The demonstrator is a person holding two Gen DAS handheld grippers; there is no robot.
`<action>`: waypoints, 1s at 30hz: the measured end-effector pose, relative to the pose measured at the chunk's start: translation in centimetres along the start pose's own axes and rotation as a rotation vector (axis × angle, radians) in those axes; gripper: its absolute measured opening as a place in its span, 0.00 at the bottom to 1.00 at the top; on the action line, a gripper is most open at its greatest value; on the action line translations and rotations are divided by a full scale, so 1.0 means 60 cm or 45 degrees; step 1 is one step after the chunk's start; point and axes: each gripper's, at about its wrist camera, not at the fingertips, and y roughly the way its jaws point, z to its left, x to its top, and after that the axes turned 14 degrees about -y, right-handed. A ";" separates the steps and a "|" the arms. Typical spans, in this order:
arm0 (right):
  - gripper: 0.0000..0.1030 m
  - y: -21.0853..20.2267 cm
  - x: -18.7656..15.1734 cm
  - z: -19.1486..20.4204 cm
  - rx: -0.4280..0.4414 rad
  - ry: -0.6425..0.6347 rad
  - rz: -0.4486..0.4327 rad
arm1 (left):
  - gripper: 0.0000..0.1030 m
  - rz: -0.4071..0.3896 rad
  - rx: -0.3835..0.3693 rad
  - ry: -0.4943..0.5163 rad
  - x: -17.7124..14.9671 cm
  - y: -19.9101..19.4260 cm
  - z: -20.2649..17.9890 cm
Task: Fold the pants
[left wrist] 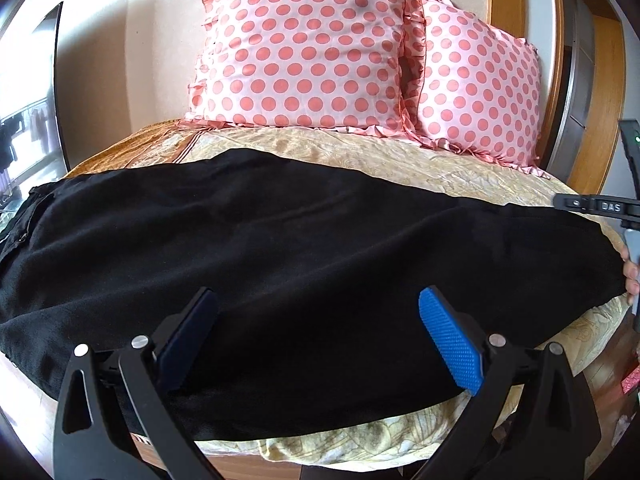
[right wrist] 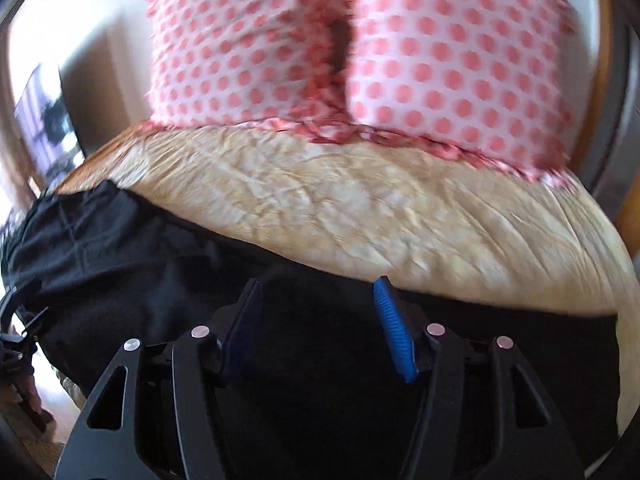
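Black pants (left wrist: 280, 248) lie spread lengthwise across the near part of a bed, waist end at the left. My left gripper (left wrist: 318, 304) is open just above the pants' near middle, holding nothing. My right gripper (right wrist: 318, 290) is open over the pants (right wrist: 140, 264) near their right end, holding nothing; this view is blurred. Part of the right gripper's body (left wrist: 592, 205) shows at the right edge of the left wrist view, beside the leg end.
The bed has a yellow patterned cover (left wrist: 360, 152). Two pink polka-dot pillows (left wrist: 304, 52) (left wrist: 476, 88) stand at the headboard, also in the right wrist view (right wrist: 360, 52). A wooden bed frame (left wrist: 600, 112) lies on the right; a window is on the left.
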 end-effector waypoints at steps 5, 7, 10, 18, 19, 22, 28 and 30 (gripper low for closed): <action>0.57 -0.106 -0.137 -0.199 -0.297 0.540 0.042 | 0.98 0.020 -0.045 0.019 -0.004 0.009 -0.018; 0.57 -0.138 -0.177 -0.250 -0.390 0.695 0.055 | 0.98 0.023 -0.065 0.031 -0.006 0.009 -0.028; 0.57 -0.164 -0.207 -0.283 -0.477 0.804 0.054 | 0.98 0.020 -0.085 0.048 -0.011 0.008 -0.041; 0.57 -0.142 -0.235 -0.316 -0.463 0.915 0.156 | 0.98 0.019 -0.082 0.059 -0.018 0.001 -0.048; 0.57 -0.137 -0.236 -0.319 -0.447 0.922 0.160 | 0.98 0.019 -0.083 0.053 -0.018 0.000 -0.046; 0.57 -0.125 -0.244 -0.323 -0.446 0.956 0.180 | 0.98 0.024 -0.084 0.043 -0.019 0.000 -0.043; 0.56 -0.109 -0.231 -0.305 -0.446 0.887 0.161 | 0.98 0.028 -0.087 0.038 -0.018 0.000 -0.042; 0.39 -0.102 -0.226 -0.301 -0.453 0.862 0.149 | 0.98 0.030 -0.093 0.033 -0.019 0.000 -0.040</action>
